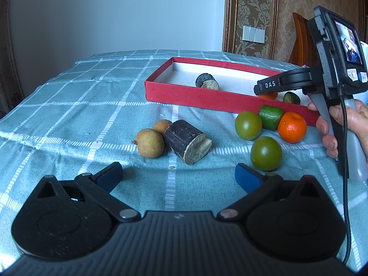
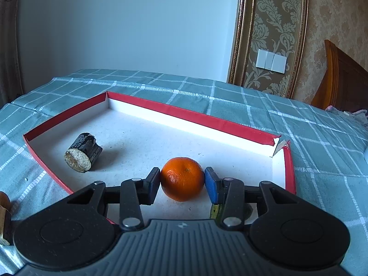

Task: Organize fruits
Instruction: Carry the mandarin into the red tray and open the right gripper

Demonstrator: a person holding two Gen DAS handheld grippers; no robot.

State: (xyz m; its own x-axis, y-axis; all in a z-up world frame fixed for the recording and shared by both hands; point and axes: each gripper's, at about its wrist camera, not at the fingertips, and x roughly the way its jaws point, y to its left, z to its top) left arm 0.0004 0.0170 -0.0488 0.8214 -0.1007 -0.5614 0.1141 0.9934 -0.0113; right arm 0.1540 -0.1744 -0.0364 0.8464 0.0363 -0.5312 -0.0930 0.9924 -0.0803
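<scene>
A red box [image 1: 184, 96] with a white floor lies on the checked cloth. In the right wrist view my right gripper [image 2: 182, 181] is inside the box [image 2: 188, 116], its pads against both sides of a tangerine [image 2: 182, 178] that rests on or just above the floor. A dark sugarcane piece [image 2: 82, 155] lies in the box to the left, and a green piece [image 2: 217, 211] shows under the right finger. My left gripper [image 1: 178, 174] is open and empty above the cloth, in front of a sugarcane piece [image 1: 187, 145], two longans [image 1: 150, 142], two green tomatoes [image 1: 265, 153], a cucumber piece [image 1: 270, 116] and a second tangerine [image 1: 291, 127].
The right gripper's body and the hand [image 1: 338, 124] holding it fill the right side of the left wrist view. A wooden chair [image 2: 345, 78] stands behind the table at the right. The box's far right corner [image 2: 279, 146] is torn.
</scene>
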